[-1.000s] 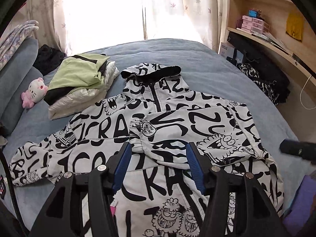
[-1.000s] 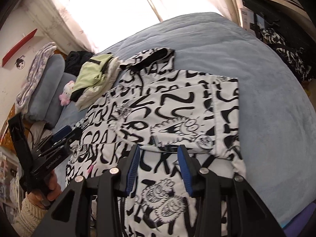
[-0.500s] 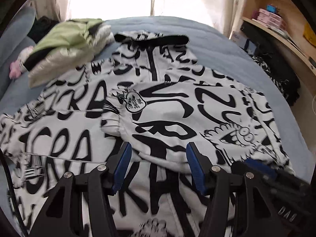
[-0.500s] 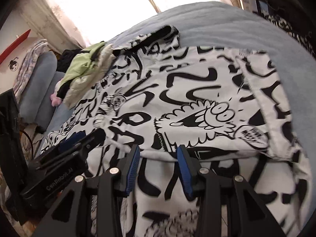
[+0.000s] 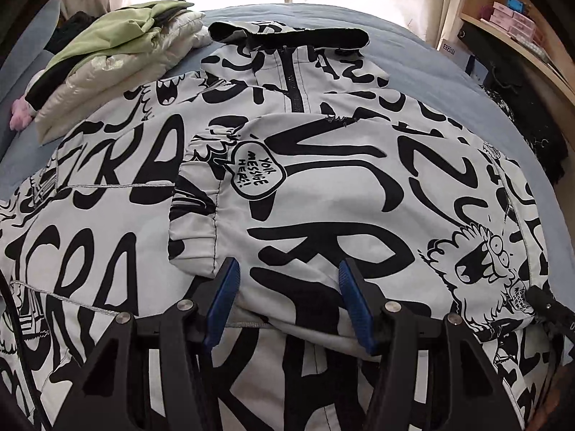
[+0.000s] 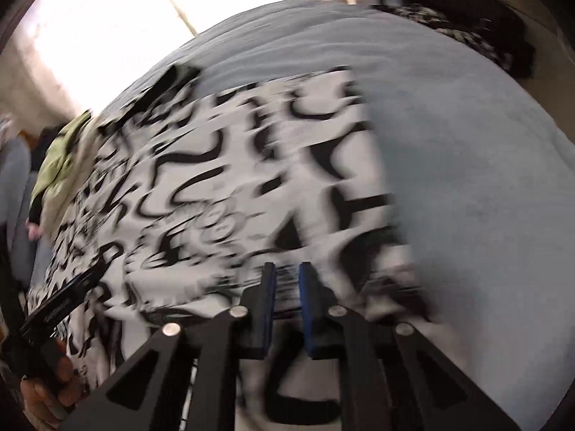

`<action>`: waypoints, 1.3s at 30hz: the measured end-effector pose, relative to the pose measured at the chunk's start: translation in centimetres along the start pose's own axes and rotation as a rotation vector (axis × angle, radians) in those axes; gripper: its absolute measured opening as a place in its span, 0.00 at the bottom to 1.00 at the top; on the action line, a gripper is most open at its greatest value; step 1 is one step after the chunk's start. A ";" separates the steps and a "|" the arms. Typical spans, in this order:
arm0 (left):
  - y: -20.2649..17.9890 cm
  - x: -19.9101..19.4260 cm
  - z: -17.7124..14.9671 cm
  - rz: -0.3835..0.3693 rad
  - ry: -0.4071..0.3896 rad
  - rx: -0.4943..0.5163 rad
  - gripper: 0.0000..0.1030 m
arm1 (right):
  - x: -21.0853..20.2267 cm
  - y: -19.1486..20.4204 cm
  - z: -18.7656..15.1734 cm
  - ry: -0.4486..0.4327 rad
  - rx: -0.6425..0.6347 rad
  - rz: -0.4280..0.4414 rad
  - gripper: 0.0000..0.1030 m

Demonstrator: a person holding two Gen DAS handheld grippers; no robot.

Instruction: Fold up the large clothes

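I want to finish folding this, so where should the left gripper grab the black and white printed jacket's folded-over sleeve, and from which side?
Probably the sleeve near its cuff, along the lower edge nearest the camera. That edge lies loose and raised on the jacket body, already between the left gripper's open fingers, so come in low from the near side and pinch only that layer.
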State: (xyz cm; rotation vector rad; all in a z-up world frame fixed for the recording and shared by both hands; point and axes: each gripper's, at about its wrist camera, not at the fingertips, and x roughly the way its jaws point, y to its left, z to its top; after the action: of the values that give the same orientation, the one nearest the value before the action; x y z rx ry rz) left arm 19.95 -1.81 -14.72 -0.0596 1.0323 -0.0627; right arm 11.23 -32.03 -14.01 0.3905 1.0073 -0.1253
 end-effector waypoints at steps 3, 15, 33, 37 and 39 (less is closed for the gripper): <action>-0.1 0.1 0.0 0.005 0.000 0.007 0.54 | -0.3 -1.2 0.0 0.008 0.028 0.026 0.00; -0.1 -2.5 0.0 -0.013 -0.011 -0.010 0.54 | -2.4 0.0 -0.7 0.031 0.049 0.051 0.14; 0.6 -11.9 -2.5 -0.031 -0.085 0.009 0.54 | -8.1 5.3 -2.7 -0.042 -0.066 0.099 0.27; 1.5 -14.2 -3.7 -0.019 -0.104 0.010 0.54 | -9.4 6.6 -3.7 -0.052 -0.096 0.113 0.27; 1.9 -15.2 -4.4 -0.016 -0.111 0.010 0.54 | -10.1 7.4 -4.2 -0.058 -0.115 0.119 0.27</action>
State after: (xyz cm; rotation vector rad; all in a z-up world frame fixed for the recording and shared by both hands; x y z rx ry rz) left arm 8.47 1.21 -4.11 -0.0620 0.9203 -0.0786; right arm 4.51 -24.38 -5.53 0.3389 0.9277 0.0281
